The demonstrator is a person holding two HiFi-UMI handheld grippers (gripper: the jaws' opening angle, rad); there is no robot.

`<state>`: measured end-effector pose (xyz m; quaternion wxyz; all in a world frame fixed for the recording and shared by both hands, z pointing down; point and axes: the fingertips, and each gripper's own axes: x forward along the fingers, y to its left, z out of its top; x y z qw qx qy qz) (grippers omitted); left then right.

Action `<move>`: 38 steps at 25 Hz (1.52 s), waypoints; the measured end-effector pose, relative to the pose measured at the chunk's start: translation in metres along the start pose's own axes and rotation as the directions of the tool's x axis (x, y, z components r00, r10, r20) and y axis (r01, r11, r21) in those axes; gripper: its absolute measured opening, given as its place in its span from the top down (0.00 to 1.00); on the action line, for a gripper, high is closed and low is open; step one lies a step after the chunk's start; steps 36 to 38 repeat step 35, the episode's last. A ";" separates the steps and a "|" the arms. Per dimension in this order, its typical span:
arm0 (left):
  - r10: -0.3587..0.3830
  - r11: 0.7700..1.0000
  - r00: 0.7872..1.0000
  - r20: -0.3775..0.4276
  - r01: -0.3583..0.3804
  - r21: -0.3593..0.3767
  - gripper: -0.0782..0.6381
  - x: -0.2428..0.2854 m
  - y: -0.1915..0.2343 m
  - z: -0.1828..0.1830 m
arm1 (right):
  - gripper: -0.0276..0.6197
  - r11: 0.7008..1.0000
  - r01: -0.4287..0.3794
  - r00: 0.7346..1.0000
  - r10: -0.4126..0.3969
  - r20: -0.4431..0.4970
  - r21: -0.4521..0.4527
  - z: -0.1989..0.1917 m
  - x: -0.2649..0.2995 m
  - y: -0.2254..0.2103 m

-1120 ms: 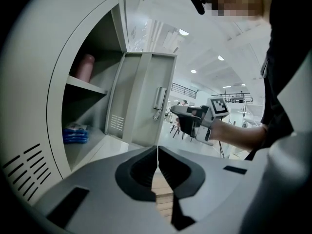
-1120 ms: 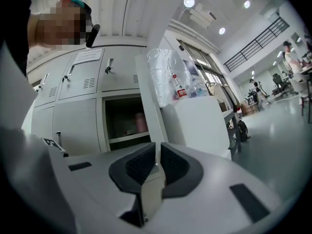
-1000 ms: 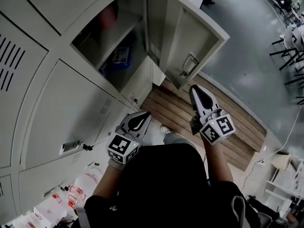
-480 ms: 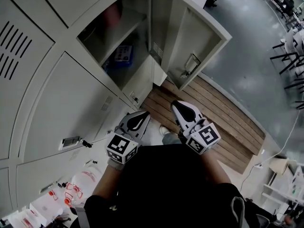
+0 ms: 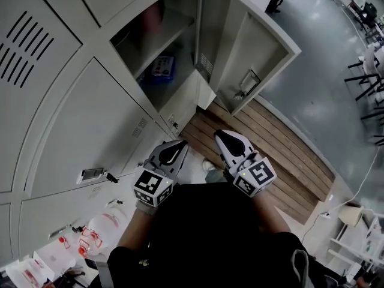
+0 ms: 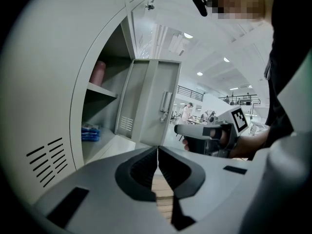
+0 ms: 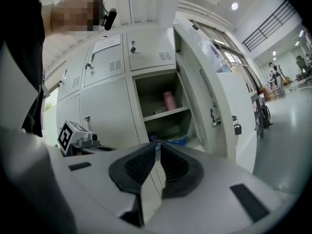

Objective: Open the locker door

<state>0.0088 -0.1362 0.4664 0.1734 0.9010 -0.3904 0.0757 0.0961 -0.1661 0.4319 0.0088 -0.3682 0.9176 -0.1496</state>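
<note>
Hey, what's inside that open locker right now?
In the locker, a pink cylinder stands on the shelf; a blue packet lies on the floor below. The right claw covers the floor's front, so anything there is hidden.

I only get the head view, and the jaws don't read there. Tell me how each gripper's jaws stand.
Observer: The left gripper has its jaws together, with nothing between them.
Operator: Now the other one.
Observer: The right gripper is shut too, and empty.
Operator: Report what stands on the shelf inside.
Observer: A pink cylinder, likely a bottle, stands upright on it.
</note>
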 end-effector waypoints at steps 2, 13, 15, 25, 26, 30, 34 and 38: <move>0.003 1.000 1.000 0.002 -0.003 -0.001 0.86 -0.001 0.001 0.000 | 0.88 1.000 0.004 1.000 -0.004 -0.005 -0.001 -0.001 0.001 0.000; 0.006 1.000 1.000 0.005 -0.006 -0.002 0.86 -0.001 0.003 0.000 | 0.88 0.997 -0.007 0.999 0.004 -0.044 -0.072 -0.007 0.003 0.005; 0.003 1.000 1.000 0.004 -0.003 -0.001 0.86 0.000 0.003 0.000 | 0.88 0.997 -0.008 0.999 0.005 -0.043 -0.071 -0.007 0.003 0.005; -0.002 1.000 1.000 0.003 0.001 0.003 0.86 0.003 0.004 0.001 | 0.88 0.998 0.010 0.999 -0.012 -0.039 -0.059 -0.006 0.001 -0.001; -0.001 1.000 1.000 0.003 0.001 0.003 0.86 0.003 0.004 0.001 | 0.88 0.998 0.010 0.999 -0.013 -0.039 -0.058 -0.006 0.001 -0.002; 0.001 1.000 1.000 0.000 -0.001 0.003 0.86 0.004 0.005 0.000 | 0.88 0.998 0.010 0.999 -0.012 -0.039 -0.057 -0.006 0.002 -0.002; 0.003 1.000 1.000 0.006 -0.003 -0.001 0.86 0.006 0.005 0.002 | 0.88 0.998 0.009 0.999 -0.011 -0.040 -0.058 -0.005 0.002 -0.004; 0.003 1.000 1.000 0.007 -0.003 -0.003 0.86 0.006 0.005 0.003 | 0.88 0.998 0.009 0.999 -0.011 -0.040 -0.058 -0.005 0.002 -0.004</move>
